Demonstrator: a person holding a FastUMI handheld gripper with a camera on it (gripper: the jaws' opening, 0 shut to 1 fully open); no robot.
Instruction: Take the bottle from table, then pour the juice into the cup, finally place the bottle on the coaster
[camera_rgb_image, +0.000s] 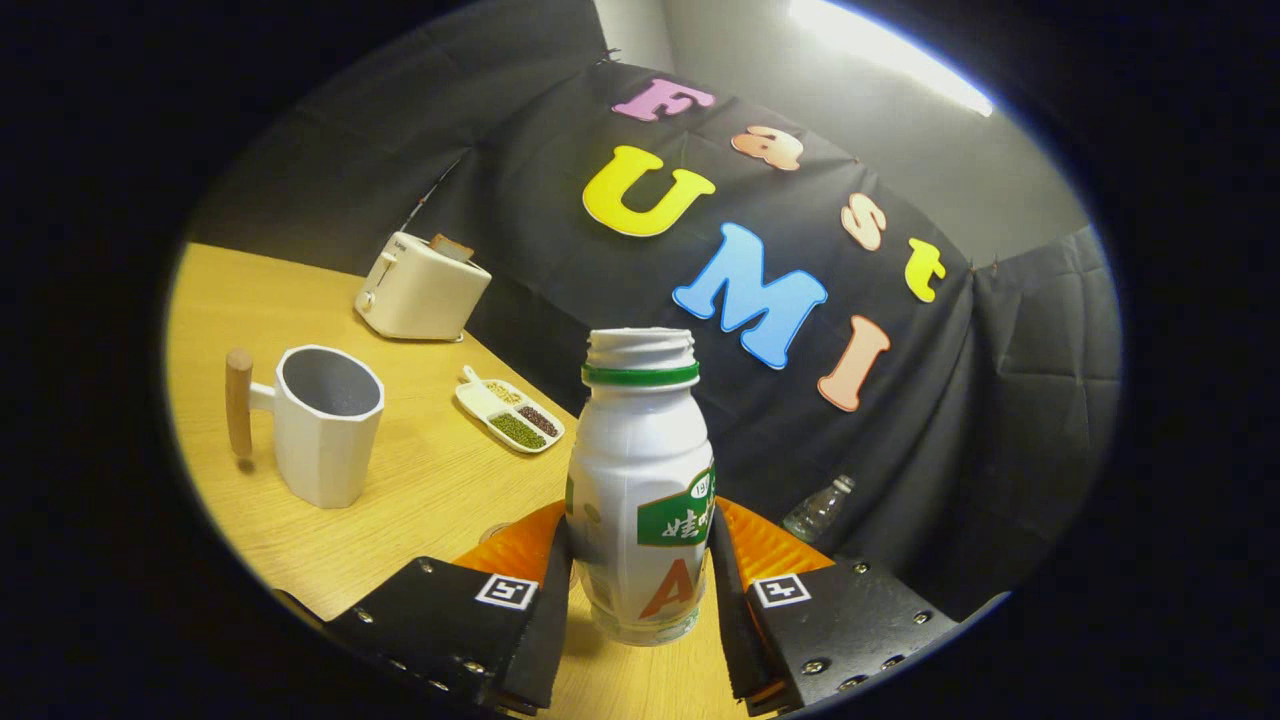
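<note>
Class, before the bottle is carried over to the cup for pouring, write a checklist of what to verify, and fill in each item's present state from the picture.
1. Grip: both fingers of the gripper press on the sides of the bottle: ok.
2. Bottle open for pouring: the cap is off, the threaded neck is bare: ok.
3. Bottle attitude: roughly upright between the fingers, so nothing spills yet: ok.
4. Cup ready: it stands upright on the table with its mouth open, ahead of the fingers: ok.
5. Path to the cup: bare table lies between; the tray of beans sits off to the side: ok.
6. Coaster position: cannot tell.
</note>
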